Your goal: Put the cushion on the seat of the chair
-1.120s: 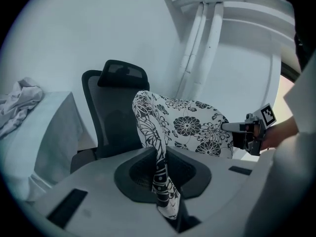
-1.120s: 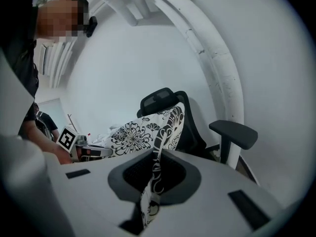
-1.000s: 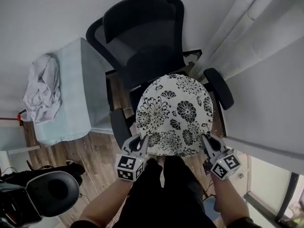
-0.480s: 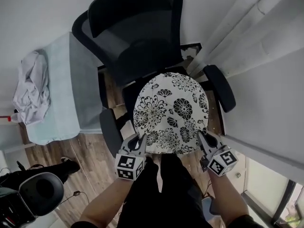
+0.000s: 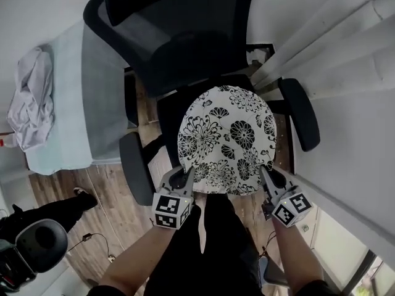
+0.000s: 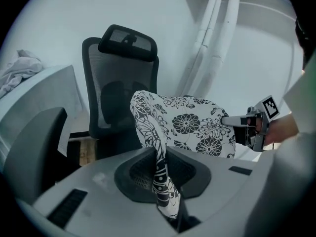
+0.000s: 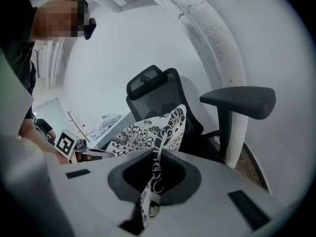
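From the head view, the round black-and-white flowered cushion (image 5: pixel 227 139) lay spread over the seat of the black chair (image 5: pixel 185 48), between the two armrests (image 5: pixel 134 168). Whether it rested on the seat or hung just above it could not be told. The left gripper (image 5: pixel 183 177) pinched the cushion's near edge on one side and the right gripper (image 5: pixel 269 177) pinched it on the other. The person's dark trousers (image 5: pixel 207 245) stood just behind them, and a pale bed (image 5: pixel 92 103) with a crumpled grey cloth (image 5: pixel 28 97) stood beside the chair on the wooden floor (image 5: pixel 111 196). In the left gripper view, that gripper's jaws were clamped tight on a thin fold of the cushion's patterned cover (image 6: pixel 165 196). The rest of the cushion rose ahead of them in front of the mesh backrest (image 6: pixel 116 90), with the right gripper gripping its far rim. In the right gripper view, the jaws stood almost together, nipping another fold of the cover (image 7: pixel 150 196). The cushion stretched away toward the left gripper (image 7: pixel 96 154), below the headrest (image 7: pixel 145 83) and beside one armrest.
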Demonstrator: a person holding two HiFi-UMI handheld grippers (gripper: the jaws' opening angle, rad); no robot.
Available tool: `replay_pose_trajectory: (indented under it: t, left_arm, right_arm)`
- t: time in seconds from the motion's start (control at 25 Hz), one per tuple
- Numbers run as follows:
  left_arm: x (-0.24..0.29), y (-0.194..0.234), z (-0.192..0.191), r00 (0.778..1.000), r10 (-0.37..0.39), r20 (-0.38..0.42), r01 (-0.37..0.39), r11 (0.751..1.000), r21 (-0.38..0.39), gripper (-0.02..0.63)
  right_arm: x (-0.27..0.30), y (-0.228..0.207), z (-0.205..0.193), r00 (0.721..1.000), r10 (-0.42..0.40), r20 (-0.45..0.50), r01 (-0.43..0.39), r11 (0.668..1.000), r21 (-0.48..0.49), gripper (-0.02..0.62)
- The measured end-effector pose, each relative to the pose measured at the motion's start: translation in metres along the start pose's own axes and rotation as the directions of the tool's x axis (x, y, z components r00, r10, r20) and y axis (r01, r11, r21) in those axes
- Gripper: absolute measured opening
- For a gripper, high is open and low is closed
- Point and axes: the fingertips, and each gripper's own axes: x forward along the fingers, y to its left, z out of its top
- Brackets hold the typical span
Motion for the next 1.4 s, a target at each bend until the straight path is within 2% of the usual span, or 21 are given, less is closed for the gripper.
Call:
replay_pose_trajectory:
  t: [0.2, 0.36, 0.56, 0.72, 1.0, 1.16, 1.28, 1.4]
  left_arm:
    - [0.01, -0.004, -0.014, 0.999, 0.045, -0.003, -0.045, 0.999, -0.022, 0.031]
    - [0.012, -0.004, -0.016, 0.995, 0.099, -0.017, -0.1, 0.99, -0.098, 0.031]
    - [0.018, -0.003, -0.024, 0.987, 0.151, -0.05, -0.155, 0.985, -0.08, 0.031]
    - [0.024, 0.002, -0.032, 0.985, 0.162, -0.058, -0.167, 0.979, -0.117, 0.031]
    - [0.037, 0.011, -0.042, 0.975, 0.201, -0.095, -0.211, 0.971, -0.113, 0.031]
    - [0.038, 0.019, -0.04, 0.968, 0.235, -0.093, -0.242, 0.968, -0.071, 0.036]
    - [0.039, 0.027, -0.035, 0.958, 0.273, -0.09, -0.277, 0.96, -0.03, 0.079]
    - [0.04, 0.03, -0.031, 0.957, 0.279, -0.083, -0.283, 0.959, -0.031, 0.106]
  right_arm:
    - [0.004, -0.007, -0.011, 1.0, -0.009, -0.024, 0.009, 1.0, -0.026, 0.035]
    - [0.003, -0.016, -0.009, 1.0, -0.005, -0.03, 0.004, 0.999, -0.04, 0.035]
    - [0.006, -0.027, -0.015, 0.998, 0.007, -0.064, -0.011, 0.998, -0.059, 0.035]
    - [0.015, -0.032, -0.026, 0.995, 0.022, -0.1, -0.03, 0.996, -0.078, 0.035]
    - [0.023, -0.053, -0.036, 0.991, 0.006, -0.134, -0.01, 0.999, -0.034, 0.035]
    - [0.024, -0.057, -0.04, 0.991, 0.005, -0.132, -0.004, 1.0, 0.01, 0.035]
    - [0.027, -0.063, -0.046, 0.992, -0.006, -0.128, 0.01, 0.999, 0.031, 0.035]
    - [0.03, -0.069, -0.051, 0.991, -0.013, -0.13, 0.02, 0.998, 0.053, 0.035]
